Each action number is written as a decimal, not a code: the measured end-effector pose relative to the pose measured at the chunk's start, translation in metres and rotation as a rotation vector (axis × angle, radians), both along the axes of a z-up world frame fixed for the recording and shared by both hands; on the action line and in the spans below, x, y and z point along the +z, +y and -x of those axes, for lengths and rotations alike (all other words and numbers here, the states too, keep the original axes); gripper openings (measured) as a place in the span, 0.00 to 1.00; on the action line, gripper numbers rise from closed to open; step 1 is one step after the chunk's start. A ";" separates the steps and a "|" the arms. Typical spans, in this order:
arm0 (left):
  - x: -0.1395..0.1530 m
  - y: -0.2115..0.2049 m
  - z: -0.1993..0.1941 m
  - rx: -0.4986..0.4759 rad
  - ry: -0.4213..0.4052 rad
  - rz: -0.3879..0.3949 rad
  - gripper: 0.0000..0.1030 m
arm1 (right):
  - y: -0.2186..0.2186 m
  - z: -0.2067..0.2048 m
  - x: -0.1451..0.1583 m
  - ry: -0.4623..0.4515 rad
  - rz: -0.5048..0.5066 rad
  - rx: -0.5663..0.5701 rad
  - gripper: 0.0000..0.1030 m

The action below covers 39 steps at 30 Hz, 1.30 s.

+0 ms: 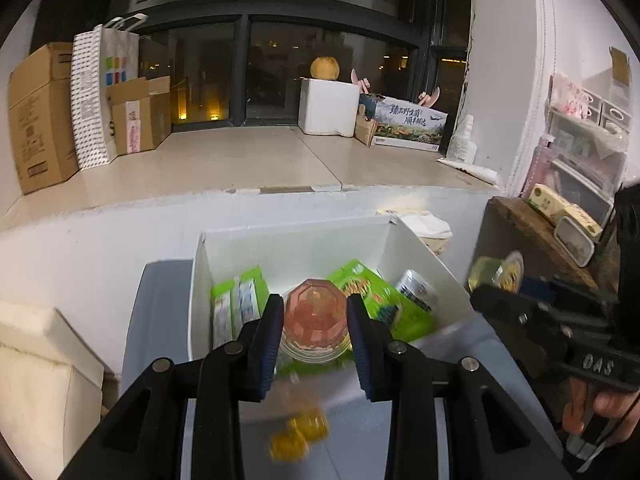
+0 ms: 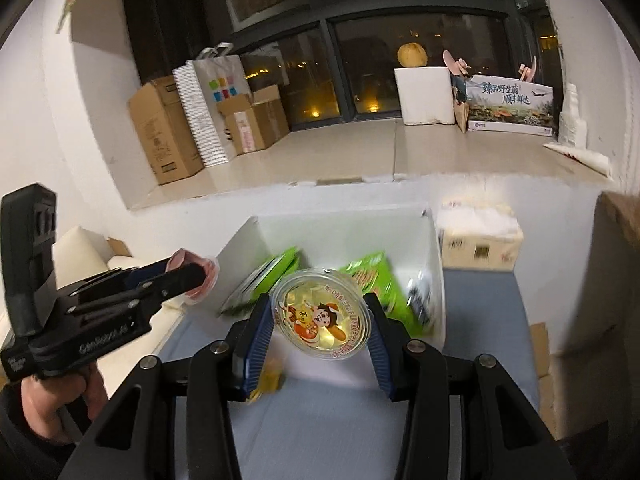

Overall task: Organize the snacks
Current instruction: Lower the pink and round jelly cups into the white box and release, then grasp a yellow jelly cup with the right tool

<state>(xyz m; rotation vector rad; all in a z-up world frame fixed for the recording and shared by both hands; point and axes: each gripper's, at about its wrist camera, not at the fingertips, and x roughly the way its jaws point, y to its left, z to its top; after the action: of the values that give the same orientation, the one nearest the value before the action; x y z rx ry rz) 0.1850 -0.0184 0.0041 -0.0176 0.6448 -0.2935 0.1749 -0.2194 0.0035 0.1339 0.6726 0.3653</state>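
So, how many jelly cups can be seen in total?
2 for certain: a pink jelly cup in the left gripper, a yellow jelly cup in the right gripper. Blurred yellow pieces on the grey surface may be more.

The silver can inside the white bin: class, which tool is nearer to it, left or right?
Right, probably. The right tool, holding a yellow jelly cup, sits beside the silver can; the left tool, gripping a pink jelly cup, sits further toward the white bin's middle.
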 end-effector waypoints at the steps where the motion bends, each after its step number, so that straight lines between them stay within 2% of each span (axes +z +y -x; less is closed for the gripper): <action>1: -0.004 -0.003 -0.010 -0.002 0.010 -0.018 0.35 | -0.001 -0.013 -0.002 0.019 -0.004 -0.009 0.47; 6: -0.028 -0.014 -0.046 -0.017 0.104 -0.027 0.36 | 0.001 -0.054 -0.026 0.100 0.055 -0.026 0.48; 7: -0.031 -0.017 -0.048 -0.021 0.116 -0.025 0.42 | 0.001 -0.055 -0.029 0.104 0.061 -0.029 0.48; 8: -0.035 -0.020 -0.053 -0.024 0.136 -0.021 0.66 | 0.000 -0.058 -0.033 0.111 0.069 -0.036 0.59; 9: -0.038 -0.021 -0.054 -0.017 0.150 -0.023 0.77 | -0.001 -0.059 -0.034 0.116 0.073 -0.047 0.85; 10: -0.040 -0.020 -0.054 0.037 0.147 -0.047 0.90 | -0.007 -0.057 -0.035 0.109 0.059 -0.078 0.91; 12: -0.042 -0.016 -0.050 0.012 0.132 -0.011 0.99 | -0.017 -0.053 -0.034 0.091 0.017 -0.094 0.95; 17: -0.035 -0.010 -0.040 0.013 0.114 -0.028 1.00 | -0.028 -0.045 -0.023 0.079 0.027 -0.108 0.95; 22: -0.025 0.001 -0.034 0.031 0.099 -0.027 1.00 | -0.029 -0.028 -0.006 0.030 -0.022 -0.094 0.95; 24: -0.022 0.005 -0.026 0.036 0.084 -0.038 1.00 | -0.028 -0.017 0.000 0.010 -0.033 -0.077 1.00; 29: -0.025 0.025 0.013 0.053 0.063 -0.023 1.00 | -0.026 0.029 0.006 -0.038 -0.062 -0.040 1.00; 32: -0.038 0.042 0.050 0.089 0.051 0.025 1.00 | -0.022 0.060 -0.006 -0.042 -0.089 -0.031 1.00; 34: -0.051 0.050 0.069 0.106 0.069 0.042 1.00 | -0.015 0.077 -0.024 -0.020 -0.088 -0.025 1.00; 39: -0.093 0.076 0.121 0.194 0.112 0.069 1.00 | 0.011 0.082 -0.083 0.126 -0.132 0.014 1.00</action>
<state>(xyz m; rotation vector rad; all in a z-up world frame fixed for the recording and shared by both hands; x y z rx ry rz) 0.0637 0.0571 -0.0888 -0.1631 0.7384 -0.1275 0.0925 -0.2082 -0.0799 0.2799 0.7744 0.4178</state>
